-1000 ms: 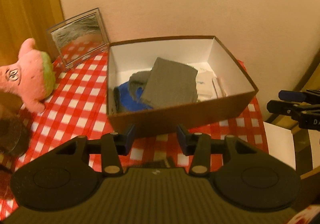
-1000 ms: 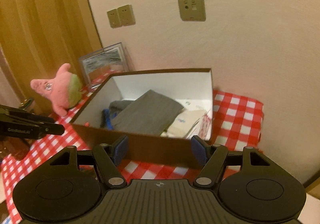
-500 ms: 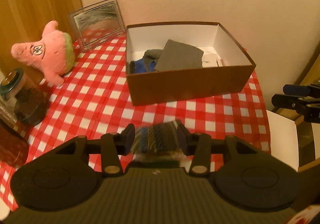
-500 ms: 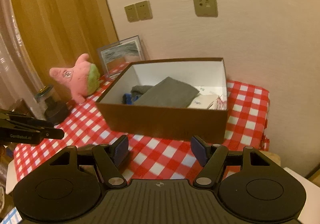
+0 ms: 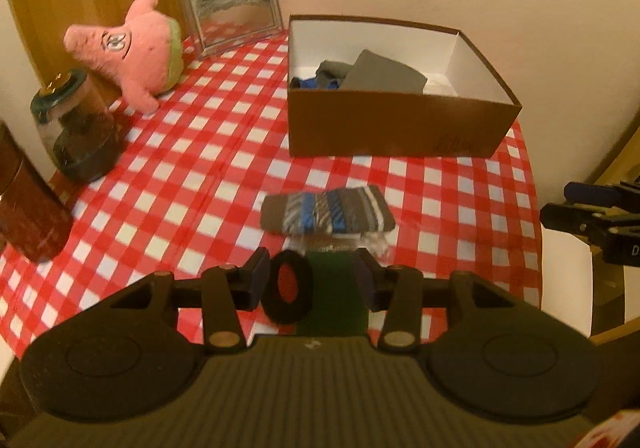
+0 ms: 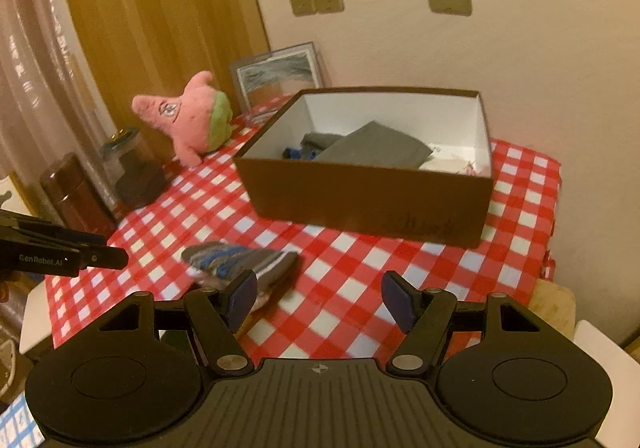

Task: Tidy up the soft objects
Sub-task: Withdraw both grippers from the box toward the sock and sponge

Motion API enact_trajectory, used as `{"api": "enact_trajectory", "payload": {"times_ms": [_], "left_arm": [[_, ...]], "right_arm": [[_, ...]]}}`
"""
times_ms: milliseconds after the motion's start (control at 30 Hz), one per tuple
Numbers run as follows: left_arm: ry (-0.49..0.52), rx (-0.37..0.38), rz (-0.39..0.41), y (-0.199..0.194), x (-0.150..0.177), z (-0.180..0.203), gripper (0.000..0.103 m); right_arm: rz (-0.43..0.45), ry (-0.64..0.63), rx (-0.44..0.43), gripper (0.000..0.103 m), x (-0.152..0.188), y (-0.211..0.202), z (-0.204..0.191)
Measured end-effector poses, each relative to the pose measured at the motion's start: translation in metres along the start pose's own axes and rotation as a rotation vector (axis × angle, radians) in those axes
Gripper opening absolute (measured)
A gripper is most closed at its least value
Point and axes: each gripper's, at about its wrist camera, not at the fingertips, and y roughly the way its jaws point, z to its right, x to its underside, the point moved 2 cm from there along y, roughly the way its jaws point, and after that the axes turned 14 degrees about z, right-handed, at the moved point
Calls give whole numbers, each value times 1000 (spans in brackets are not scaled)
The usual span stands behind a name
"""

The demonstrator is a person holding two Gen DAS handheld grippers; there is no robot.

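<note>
A folded striped grey-and-blue cloth [image 5: 327, 214] lies on the red checked tablecloth, on top of other small cloths; it also shows in the right wrist view [image 6: 240, 262]. A black-and-red round piece [image 5: 287, 286] and a dark green cloth [image 5: 334, 298] lie just in front of my left gripper [image 5: 312, 282], which is open and empty above them. A brown box [image 5: 400, 128] with folded grey and blue cloths stands behind. My right gripper [image 6: 320, 298] is open and empty, to the right of the striped cloth. The box [image 6: 372, 200] is beyond it.
A pink plush star [image 5: 132, 52] and a framed picture [image 5: 234, 20] stand at the back left. A glass jar [image 5: 76, 128] and a brown cylinder [image 5: 28, 200] stand at the left edge. A white surface [image 5: 564, 280] lies right of the table.
Both grippers have pulled back from the box toward the table's near edge. The striped cloth and the pile under it have come into view in front of the left gripper.
</note>
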Motion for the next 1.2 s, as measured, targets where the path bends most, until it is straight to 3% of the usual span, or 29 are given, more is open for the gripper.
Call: {"api": "enact_trajectory", "payload": {"times_ms": [767, 1200], "left_arm": [[-127, -15, -92, -19, 83, -19, 44], [-85, 12, -53, 4, 88, -18, 44]], "right_arm": [[-86, 7, -29, 69, 41, 4, -24], [-173, 50, 3, 69, 67, 33, -26]]}}
